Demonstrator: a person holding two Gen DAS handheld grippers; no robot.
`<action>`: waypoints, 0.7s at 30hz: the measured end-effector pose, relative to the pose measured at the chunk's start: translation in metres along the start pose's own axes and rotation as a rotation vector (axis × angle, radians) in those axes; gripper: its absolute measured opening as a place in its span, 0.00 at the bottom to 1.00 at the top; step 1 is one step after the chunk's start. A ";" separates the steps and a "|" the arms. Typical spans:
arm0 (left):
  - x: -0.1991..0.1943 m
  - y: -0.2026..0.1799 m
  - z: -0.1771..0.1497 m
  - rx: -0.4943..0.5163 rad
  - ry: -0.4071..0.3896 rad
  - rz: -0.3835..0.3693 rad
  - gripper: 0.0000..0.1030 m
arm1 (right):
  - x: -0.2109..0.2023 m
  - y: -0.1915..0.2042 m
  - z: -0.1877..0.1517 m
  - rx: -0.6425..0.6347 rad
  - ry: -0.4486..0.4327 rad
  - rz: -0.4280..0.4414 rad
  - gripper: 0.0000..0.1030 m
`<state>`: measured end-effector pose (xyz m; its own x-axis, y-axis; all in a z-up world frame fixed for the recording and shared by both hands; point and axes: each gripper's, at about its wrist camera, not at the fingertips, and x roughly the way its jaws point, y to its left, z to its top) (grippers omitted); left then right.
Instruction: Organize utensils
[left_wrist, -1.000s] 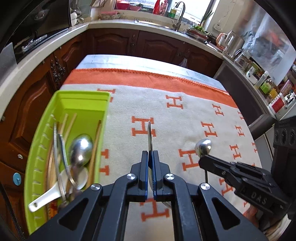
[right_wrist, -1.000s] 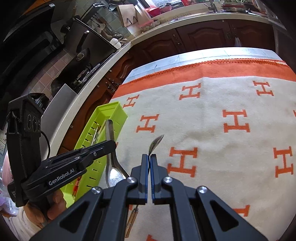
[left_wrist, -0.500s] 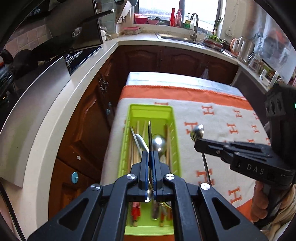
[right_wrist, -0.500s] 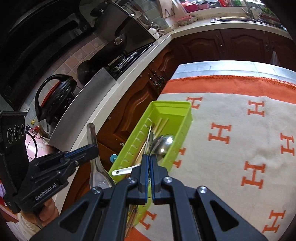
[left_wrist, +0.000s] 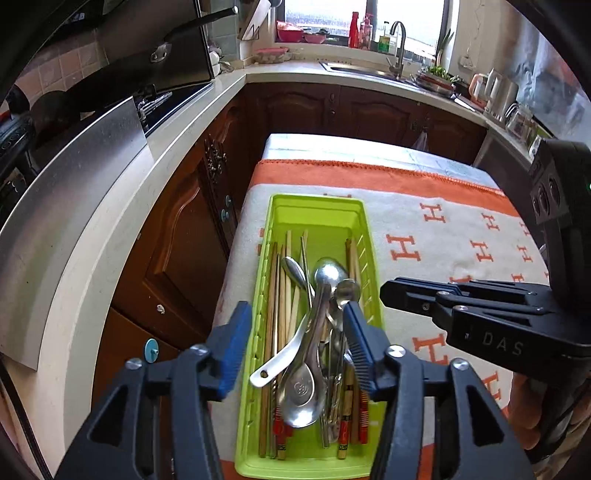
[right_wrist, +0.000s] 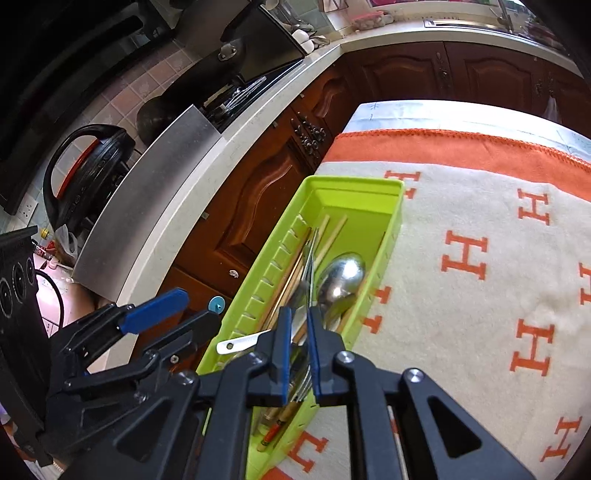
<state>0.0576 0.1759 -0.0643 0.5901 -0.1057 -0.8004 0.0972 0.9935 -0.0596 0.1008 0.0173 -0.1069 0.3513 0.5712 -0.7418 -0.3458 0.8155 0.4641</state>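
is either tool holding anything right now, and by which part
Nothing is held. The left tool is opening with wide jaws above the green tray. The right tool is opening too, its pads no longer pressing on any utensil.

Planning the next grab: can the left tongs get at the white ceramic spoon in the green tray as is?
Probably yes. The left tongs, jaws opening and holding nothing, hang right above the green tray. The white spoon lies on top of the pile, handle end exposed, though a metal spoon crowds it.
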 end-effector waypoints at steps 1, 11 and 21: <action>-0.002 -0.002 0.001 0.002 -0.006 -0.004 0.51 | -0.004 -0.002 -0.001 0.001 -0.006 -0.009 0.10; -0.032 -0.020 0.003 -0.027 -0.072 -0.069 0.76 | -0.050 -0.021 -0.014 0.002 -0.067 -0.103 0.10; -0.047 -0.056 -0.003 -0.003 -0.065 -0.116 0.94 | -0.105 -0.043 -0.043 0.037 -0.131 -0.193 0.18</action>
<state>0.0220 0.1250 -0.0254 0.6255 -0.2222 -0.7479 0.1649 0.9746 -0.1516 0.0410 -0.0820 -0.0695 0.5186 0.4092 -0.7507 -0.2297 0.9124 0.3387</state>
